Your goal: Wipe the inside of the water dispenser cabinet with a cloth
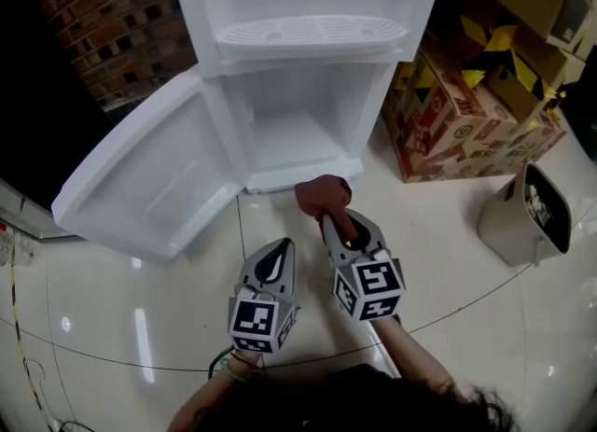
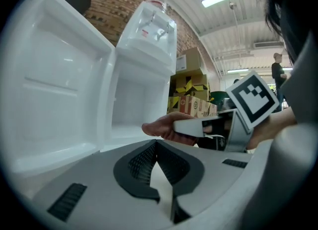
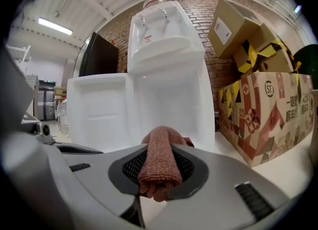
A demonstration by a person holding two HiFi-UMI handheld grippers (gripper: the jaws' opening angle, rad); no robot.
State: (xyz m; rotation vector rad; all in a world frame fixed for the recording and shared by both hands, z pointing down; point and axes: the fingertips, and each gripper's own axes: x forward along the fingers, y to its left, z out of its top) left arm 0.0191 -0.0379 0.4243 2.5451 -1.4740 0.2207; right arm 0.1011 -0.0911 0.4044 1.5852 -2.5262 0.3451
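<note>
A white water dispenser (image 1: 308,38) stands on the floor, its lower cabinet (image 1: 298,127) open and its door (image 1: 154,174) swung wide to the left. My right gripper (image 1: 338,229) is shut on a reddish-brown cloth (image 1: 323,196), just in front of the cabinet opening. In the right gripper view the cloth (image 3: 160,163) lies bunched between the jaws, with the cabinet (image 3: 171,112) straight ahead. My left gripper (image 1: 276,260) hovers beside the right one, shut and empty. The left gripper view shows the cabinet interior (image 2: 131,107) and the cloth (image 2: 166,127) at right.
Printed cardboard boxes (image 1: 466,108) are stacked right of the dispenser. A beige bin (image 1: 527,216) stands on the floor at far right. A dark cabinet (image 1: 37,104) sits left of the open door. The floor is glossy white tile (image 1: 121,327).
</note>
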